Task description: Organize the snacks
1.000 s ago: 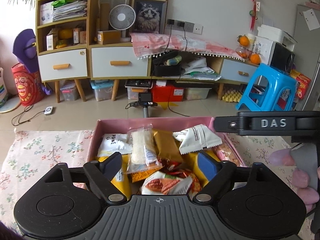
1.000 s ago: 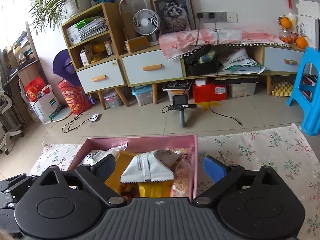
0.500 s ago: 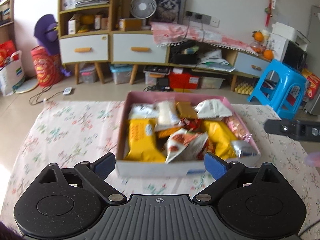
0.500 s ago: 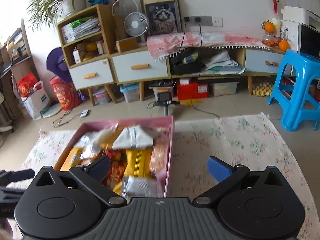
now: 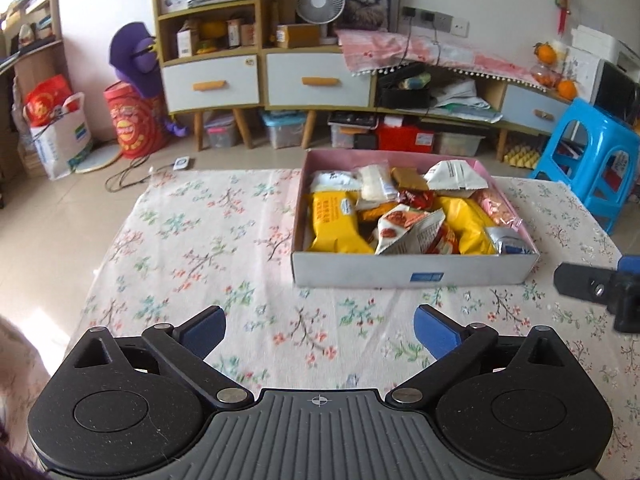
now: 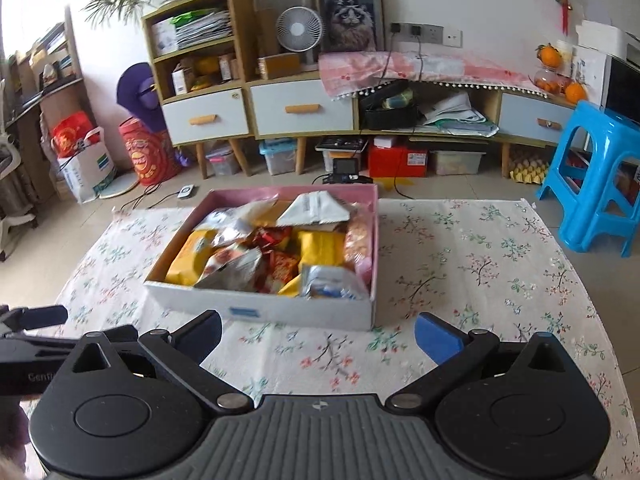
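Item: snack box [image 5: 412,276], full of packets, sat on the floral bench [image 5: 192,248]. My left gripper [image 5: 318,330] and right gripper [image 6: 318,334] hung before it, fingers spread, empty (sorting apparently done). Next move: probably none.

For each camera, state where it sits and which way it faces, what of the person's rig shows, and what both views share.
Left wrist: rides the left tool, above the floral tablecloth, facing the snack box ahead and slightly right, cabinets beyond; its own open blue-padded fingers show, plus part of the right tool at the right edge.
Right wrist: rides the right tool, facing the snack box ahead and slightly left; its open fingers show, the left tool at the left edge.
Shared: box of snacks, tablecloth, blue stool, cabinets.
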{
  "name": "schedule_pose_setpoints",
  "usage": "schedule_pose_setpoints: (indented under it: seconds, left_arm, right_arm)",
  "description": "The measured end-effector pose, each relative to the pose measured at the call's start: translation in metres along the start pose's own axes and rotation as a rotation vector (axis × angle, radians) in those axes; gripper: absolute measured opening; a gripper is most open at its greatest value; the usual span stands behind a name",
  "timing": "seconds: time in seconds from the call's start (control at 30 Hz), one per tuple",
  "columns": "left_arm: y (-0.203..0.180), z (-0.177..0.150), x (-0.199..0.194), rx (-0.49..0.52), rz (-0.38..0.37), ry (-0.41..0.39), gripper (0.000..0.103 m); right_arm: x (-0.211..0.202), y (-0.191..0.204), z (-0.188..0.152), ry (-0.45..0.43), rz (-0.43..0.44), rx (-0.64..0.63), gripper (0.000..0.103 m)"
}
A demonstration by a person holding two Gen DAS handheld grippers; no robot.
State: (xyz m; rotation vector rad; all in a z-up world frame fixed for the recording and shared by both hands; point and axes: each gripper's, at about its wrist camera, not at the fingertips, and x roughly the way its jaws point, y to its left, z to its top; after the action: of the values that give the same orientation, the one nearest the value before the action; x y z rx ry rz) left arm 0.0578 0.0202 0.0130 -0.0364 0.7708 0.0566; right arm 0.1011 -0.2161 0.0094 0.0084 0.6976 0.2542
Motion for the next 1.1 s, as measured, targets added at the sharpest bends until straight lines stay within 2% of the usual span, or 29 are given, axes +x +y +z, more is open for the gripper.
schedule_pose_setpoints:
  seconds: [0.17, 0.37, 1.1]
  left_arm:
    - [-0.003, -0.010, -0.008, 0.007, 0.020, 0.040, 0.103]
    - [-0.002, -0.014, -0.009, -0.038, 0.046, 0.064, 0.103]
    - [-0.002, -0.016, -0.006, -0.055, 0.058, 0.084, 0.103]
  right_arm:
    - [-0.004, 0.008, -0.010, 0.028, -0.011, -0.005, 0.093]
    - [-0.005, 0.015, -0.016, 0.031, -0.028, -0.034, 0.093]
    - [-0.004, 0.015, -0.019, 0.046, -0.031, -0.007, 0.093]
